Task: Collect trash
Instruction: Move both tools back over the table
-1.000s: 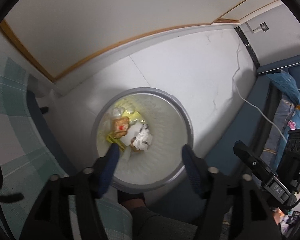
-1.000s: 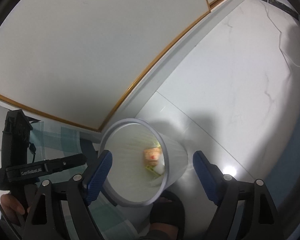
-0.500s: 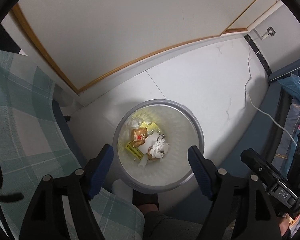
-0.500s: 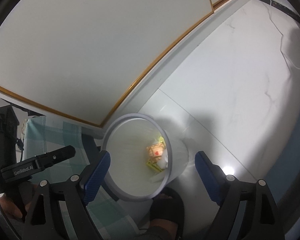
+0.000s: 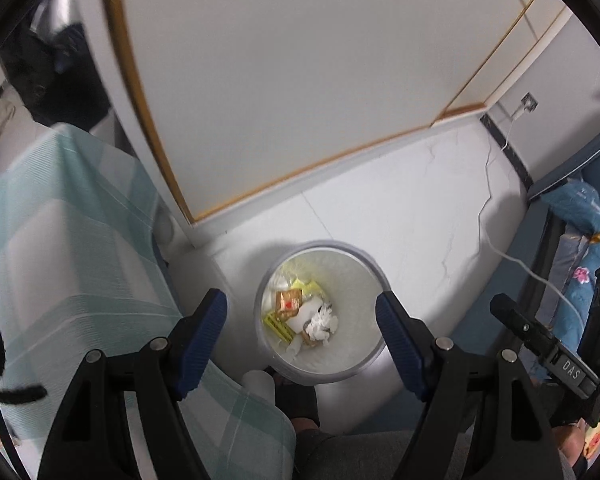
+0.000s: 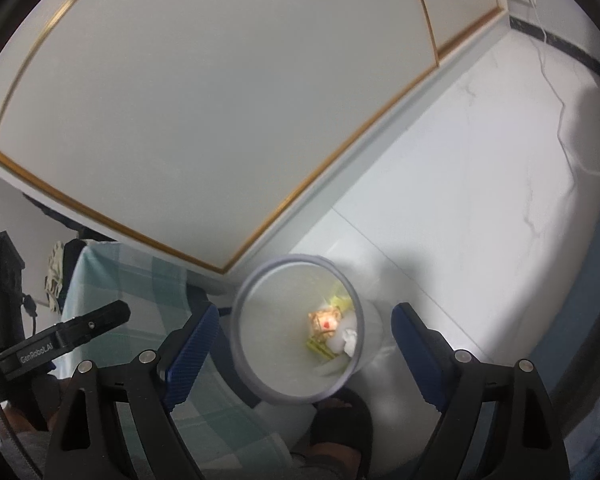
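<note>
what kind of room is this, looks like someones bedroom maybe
Probably a bedroom or small living space: a bed with floral blue bedding on one side, a white wardrobe panel with gold trim, and a small trash bin on the white tile floor.

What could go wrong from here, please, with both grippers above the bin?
1. The white trash bin stands close beside the checked bedspread and a foot; a careless step could probably tip it.
2. The white cable trails across the floor nearby, a possible snag or trip.

A home bedroom: floral bedding, white wardrobe doors, marble-tile floor.
</note>
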The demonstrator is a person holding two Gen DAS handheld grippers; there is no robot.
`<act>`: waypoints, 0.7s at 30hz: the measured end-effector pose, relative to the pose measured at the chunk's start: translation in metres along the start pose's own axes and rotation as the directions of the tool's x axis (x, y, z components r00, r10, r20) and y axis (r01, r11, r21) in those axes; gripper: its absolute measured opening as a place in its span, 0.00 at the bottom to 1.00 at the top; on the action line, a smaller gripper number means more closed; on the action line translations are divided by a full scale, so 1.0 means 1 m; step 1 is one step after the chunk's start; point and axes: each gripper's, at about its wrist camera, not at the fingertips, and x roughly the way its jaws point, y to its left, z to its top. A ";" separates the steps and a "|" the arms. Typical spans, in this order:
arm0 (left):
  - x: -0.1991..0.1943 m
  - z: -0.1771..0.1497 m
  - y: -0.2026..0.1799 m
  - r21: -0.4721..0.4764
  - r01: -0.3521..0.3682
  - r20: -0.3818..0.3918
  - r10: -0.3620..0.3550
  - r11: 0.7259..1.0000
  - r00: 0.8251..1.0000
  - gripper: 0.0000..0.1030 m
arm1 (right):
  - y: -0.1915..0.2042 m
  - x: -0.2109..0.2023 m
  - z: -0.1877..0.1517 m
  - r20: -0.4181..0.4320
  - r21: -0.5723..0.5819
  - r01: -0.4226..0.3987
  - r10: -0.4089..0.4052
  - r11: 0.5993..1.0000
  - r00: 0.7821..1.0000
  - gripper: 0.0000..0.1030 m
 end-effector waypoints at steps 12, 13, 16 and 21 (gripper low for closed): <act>-0.099 -0.013 0.049 -0.079 -0.030 0.255 0.050 0.996 0.966 0.72 | 0.093 -0.081 0.008 0.185 -0.199 0.022 0.016 0.980 0.983 0.86; -0.107 -0.015 0.054 -0.086 -0.038 0.276 0.061 0.996 0.959 0.72 | 0.101 -0.086 0.006 0.194 -0.216 0.021 0.022 0.976 0.981 0.86; -0.133 -0.023 0.075 -0.121 -0.046 0.335 0.084 0.992 0.938 0.72 | 0.138 -0.106 0.002 0.228 -0.282 -0.009 0.076 0.959 0.971 0.87; -0.172 -0.045 0.119 -0.200 -0.066 0.409 0.145 0.978 0.901 0.72 | 0.201 -0.124 -0.014 0.241 -0.386 -0.058 0.161 0.921 0.957 0.88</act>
